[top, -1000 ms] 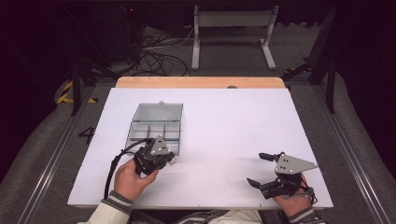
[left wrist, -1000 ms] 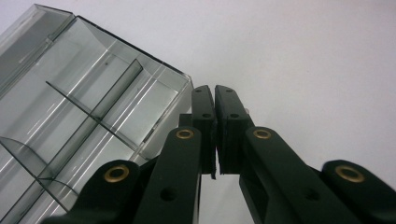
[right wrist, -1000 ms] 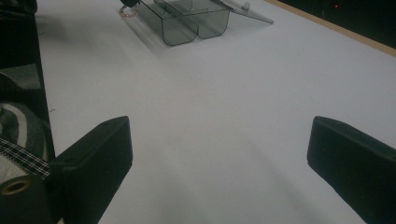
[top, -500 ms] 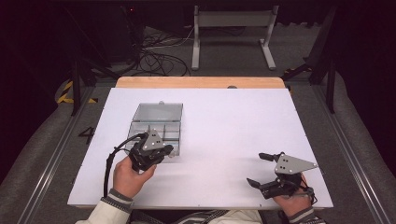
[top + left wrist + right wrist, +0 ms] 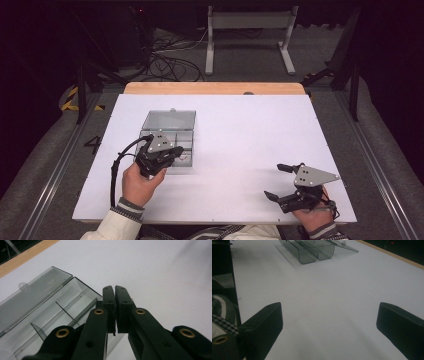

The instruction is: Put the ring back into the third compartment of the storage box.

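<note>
Now a clear, smoky plastic compartment box (image 5: 170,140) sits on the white bench (image 5: 240,130), in its left half and about midway between the far and near edges. Its lid (image 5: 169,120) is folded fully back and lies flat toward the far edge, probably so the divided compartments stay open from above. The compartments look empty, though a small faint shape near the box's right end is too unclear to name.

A person's left hand holds the left tongs (image 5: 172,153) just over the box's near edge, tips pointing across toward its right end. In the left gripper view these tongs (image 5: 115,293) are pressed together with nothing visible between them, their tips level with the box's open end wall (image 5: 86,293); whether they touch the wall cannot be told.

At the bench's near right corner, the right hand rests with the right tongs (image 5: 277,181) spread wide apart and empty, well away from the box, seemingly waiting. In the right gripper view the box (image 5: 312,250) lies far ahead, toward the left.
</note>
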A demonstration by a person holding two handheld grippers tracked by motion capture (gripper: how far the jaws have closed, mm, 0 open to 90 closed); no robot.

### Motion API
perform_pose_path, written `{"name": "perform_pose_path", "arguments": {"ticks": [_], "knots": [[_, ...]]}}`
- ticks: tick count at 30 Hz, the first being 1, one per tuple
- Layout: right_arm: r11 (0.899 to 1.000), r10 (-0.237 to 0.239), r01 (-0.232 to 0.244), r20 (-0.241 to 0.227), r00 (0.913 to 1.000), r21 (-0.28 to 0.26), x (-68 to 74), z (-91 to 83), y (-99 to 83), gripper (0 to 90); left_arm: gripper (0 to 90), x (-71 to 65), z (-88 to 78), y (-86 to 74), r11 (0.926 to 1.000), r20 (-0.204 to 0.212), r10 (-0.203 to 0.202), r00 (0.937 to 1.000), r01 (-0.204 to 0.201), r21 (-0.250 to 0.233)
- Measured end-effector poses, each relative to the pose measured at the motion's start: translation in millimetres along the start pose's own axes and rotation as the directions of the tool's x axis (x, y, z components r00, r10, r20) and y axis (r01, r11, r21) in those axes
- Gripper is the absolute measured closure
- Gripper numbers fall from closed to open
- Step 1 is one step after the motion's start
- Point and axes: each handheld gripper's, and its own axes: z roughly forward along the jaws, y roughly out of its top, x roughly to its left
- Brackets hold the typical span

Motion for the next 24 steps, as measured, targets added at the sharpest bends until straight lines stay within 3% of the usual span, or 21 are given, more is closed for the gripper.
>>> {"name": "perform_pose_path", "arguments": {"ticks": [10, 24], "knots": [[1.000, 0.005, -0.005, 0.000, 1.0000, 0.001, -0.1, -0.1, -0.2, 7.5, 87.6, 10.0, 7.4, 1.6, 0.9983, -0.054, -0.043, 0.9976, 0.041, -0.042], [1.000, 0.004, -0.004, -0.003, 1.0000, 0.001, -0.4, 0.5, -0.4, 7.5, 87.6, 20.2, 21.8, 2.6, 0.9941, -0.097, -0.081, 0.9920, 0.073, -0.080]]}}
